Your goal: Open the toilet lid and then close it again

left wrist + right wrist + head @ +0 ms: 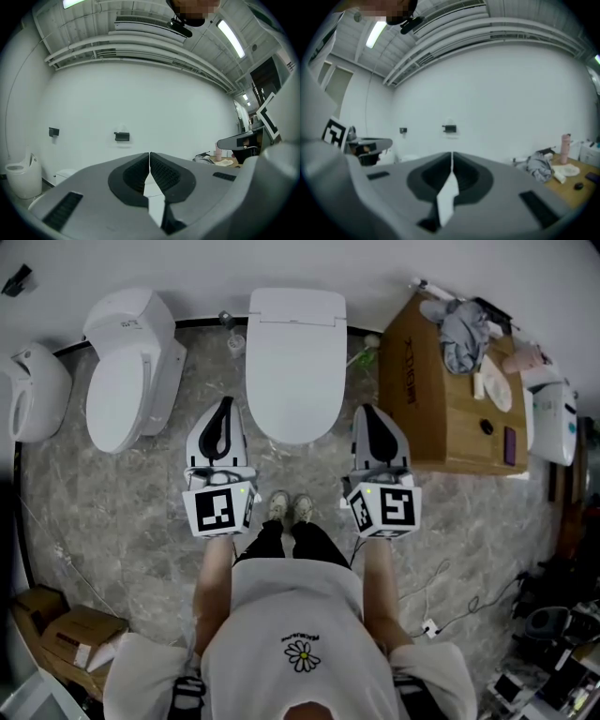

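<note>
The white toilet stands against the back wall in the head view with its lid [295,362] down flat. I stand right in front of its bowl. My left gripper [225,403] points level toward the wall beside the bowl's left front edge. My right gripper [367,411] does the same beside the right front edge. Neither touches the toilet. In the left gripper view the left gripper [149,153] has its dark ribbed pads pressed together on nothing. In the right gripper view the right gripper [452,153] is shut the same way and empty.
A second white toilet [122,381] stands to the left, with another white fixture [33,390] beyond it. A wooden cabinet [441,418] with crumpled clothing [462,334] and small items stands close on the right. Cardboard boxes [75,634] lie at lower left, and cables [450,606] trail over the marble floor at lower right.
</note>
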The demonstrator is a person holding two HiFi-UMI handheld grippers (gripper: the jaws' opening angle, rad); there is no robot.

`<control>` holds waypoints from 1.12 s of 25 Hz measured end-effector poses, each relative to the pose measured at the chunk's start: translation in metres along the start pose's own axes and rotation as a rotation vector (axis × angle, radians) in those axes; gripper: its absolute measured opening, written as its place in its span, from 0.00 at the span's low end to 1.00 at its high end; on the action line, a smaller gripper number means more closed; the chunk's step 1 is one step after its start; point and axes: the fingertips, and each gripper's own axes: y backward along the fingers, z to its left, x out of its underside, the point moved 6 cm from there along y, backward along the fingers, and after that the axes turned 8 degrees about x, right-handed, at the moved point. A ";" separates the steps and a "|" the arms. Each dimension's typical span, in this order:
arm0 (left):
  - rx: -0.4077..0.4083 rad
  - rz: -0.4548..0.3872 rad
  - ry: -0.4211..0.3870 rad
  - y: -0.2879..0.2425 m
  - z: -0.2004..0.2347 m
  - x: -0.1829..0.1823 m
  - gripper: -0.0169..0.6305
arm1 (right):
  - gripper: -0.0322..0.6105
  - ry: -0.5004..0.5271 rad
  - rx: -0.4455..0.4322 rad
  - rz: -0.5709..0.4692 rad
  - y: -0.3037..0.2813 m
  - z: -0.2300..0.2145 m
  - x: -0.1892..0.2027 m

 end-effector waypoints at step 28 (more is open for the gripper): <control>-0.008 0.218 0.068 -0.061 0.012 0.327 0.07 | 0.10 0.023 -0.093 0.184 -0.105 -0.031 0.295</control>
